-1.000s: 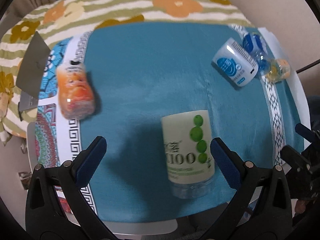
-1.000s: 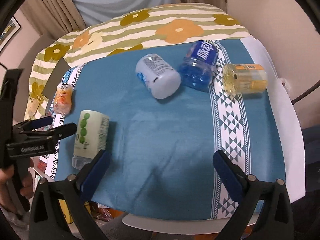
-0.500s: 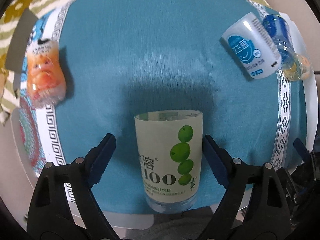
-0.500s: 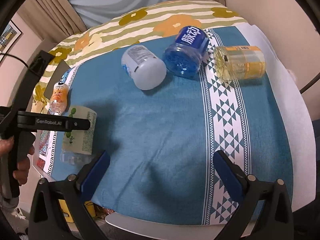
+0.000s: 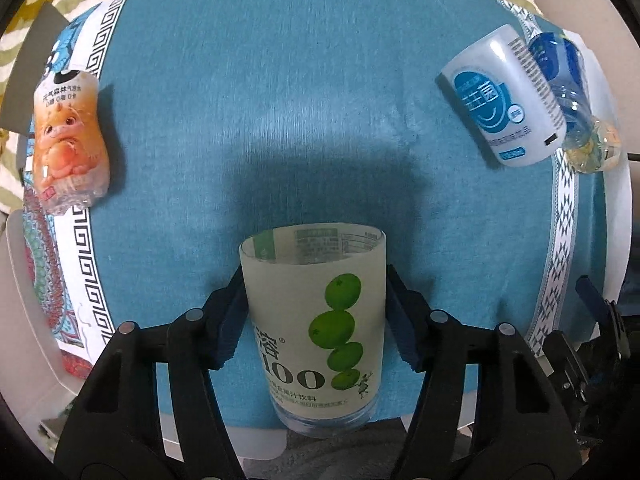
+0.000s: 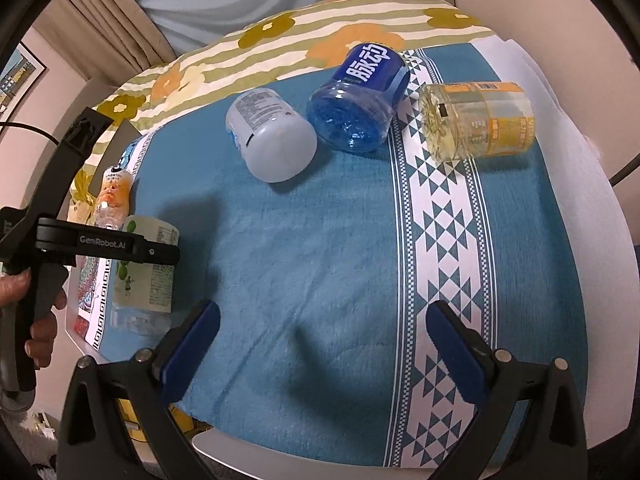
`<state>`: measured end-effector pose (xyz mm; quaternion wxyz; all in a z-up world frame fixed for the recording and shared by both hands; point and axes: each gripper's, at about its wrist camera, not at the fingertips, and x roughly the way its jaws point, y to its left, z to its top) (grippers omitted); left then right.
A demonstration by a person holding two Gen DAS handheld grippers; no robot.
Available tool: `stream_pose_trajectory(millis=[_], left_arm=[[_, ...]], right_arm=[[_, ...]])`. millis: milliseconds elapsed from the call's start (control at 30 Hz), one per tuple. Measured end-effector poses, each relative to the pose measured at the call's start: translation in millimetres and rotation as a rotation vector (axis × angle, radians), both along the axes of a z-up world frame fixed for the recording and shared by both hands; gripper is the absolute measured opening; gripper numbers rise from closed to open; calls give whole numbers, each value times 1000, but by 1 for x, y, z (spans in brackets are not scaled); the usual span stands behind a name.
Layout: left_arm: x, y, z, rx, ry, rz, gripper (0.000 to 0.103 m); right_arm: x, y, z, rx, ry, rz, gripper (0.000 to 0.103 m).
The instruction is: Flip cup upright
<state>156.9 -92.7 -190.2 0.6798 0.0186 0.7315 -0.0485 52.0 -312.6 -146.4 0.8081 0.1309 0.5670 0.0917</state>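
Observation:
A pale green cup [image 5: 316,320] with green fruit print lies on its side on the blue cloth, its open mouth pointing away from me. My left gripper [image 5: 314,320] is shut on it, a blue pad pressed on each side of its body. In the right wrist view the cup [image 6: 144,276] shows at the table's left edge under the left gripper [image 6: 132,248]. My right gripper [image 6: 320,336] is open and empty above the near middle of the cloth.
Other cups lie on their sides: an orange one [image 5: 68,140] at the left, a white one [image 6: 272,140], a blue one [image 6: 360,100] and a yellow one [image 6: 476,120] at the back right. The table's front edge [image 6: 360,456] is close.
My left gripper moved forward around the green cup and closed on it. The right gripper shifted slightly closer to the back cups and stays open.

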Motion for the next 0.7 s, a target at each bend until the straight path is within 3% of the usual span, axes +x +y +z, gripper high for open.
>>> stream_pose_trajectory(millis=[333, 700], left_arm=[[-18, 15, 37, -13, -129, 20, 67], [-56, 30, 83, -31, -421, 15, 67]], right_arm=[[1, -1, 9, 4, -26, 11, 103], [-11, 15, 12, 11, -52, 61, 103]])
